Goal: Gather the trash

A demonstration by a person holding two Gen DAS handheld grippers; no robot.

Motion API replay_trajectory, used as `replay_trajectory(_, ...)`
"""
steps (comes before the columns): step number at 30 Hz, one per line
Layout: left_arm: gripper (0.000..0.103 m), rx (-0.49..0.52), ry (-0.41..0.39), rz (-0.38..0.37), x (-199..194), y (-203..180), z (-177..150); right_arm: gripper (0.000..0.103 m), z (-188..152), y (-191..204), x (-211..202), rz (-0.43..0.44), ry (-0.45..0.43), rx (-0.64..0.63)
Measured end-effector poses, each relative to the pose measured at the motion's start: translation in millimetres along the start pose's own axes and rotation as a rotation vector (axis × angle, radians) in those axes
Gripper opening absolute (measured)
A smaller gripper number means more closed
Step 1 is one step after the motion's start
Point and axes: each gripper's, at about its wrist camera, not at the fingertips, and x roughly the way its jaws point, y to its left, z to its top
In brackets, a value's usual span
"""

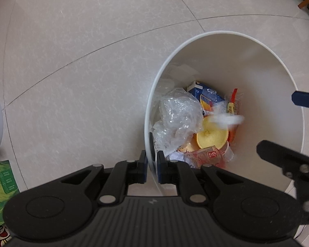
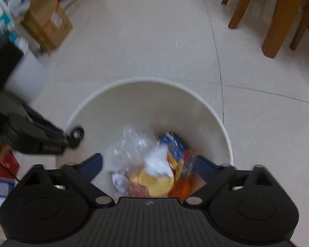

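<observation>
A round white trash bin [image 1: 222,33] stands on a pale tiled floor [image 1: 82,61], seen from above through two cameras mounted on hand-held grippers.

The left gripper [image 1: 152,160] points straight down at the bin's left edge. Its two blue-padded fingers are closed on the bin's thin rim, one finger outside the wall and one inside.

The right gripper [image 2: 149,162] hangs over the bin's mouth, tilted downward, with its jaws spread wide apart and nothing pressed between them. No earlier picture is given. A blurred white scrap [image 2: 158,162], which looks like crumpled paper or tissue, lies in the gap between the open fingers and clear of both; in the left camera the same scrap [image 1: 226,120] shows as a white smear above the heap of rubbish, to the left of the right gripper's blue fingertip. Whether it is in the air or resting on the heap cannot be told.

Inside the bin are crumpled clear plastic [image 1: 179,115], a blue carton [image 1: 204,91], a round yellow lid [image 1: 212,136] and red wrappers [image 1: 208,156].

Beyond the bin, far left, sits a cardboard box [image 2: 47,23]; far right, wooden chair legs [image 2: 276,24].
</observation>
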Motion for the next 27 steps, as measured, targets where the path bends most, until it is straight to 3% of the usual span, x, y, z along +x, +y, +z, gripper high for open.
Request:
replay_trajectory(10, 0.007, -0.006, -0.002, -0.007, 0, 2, -1, 0.103, -1, -3, -12, -0.071, -0.036, -0.019)
replay_trajectory(16, 0.007, -0.007, -0.004, -0.008, 0, 2, -1, 0.103, -8, -10, -21, -0.146, -0.005, -0.011)
replay_trajectory(27, 0.007, -0.012, -0.011, -0.003, -2, 2, -2, 0.103, -44, -25, -33, -0.164, 0.045, 0.185)
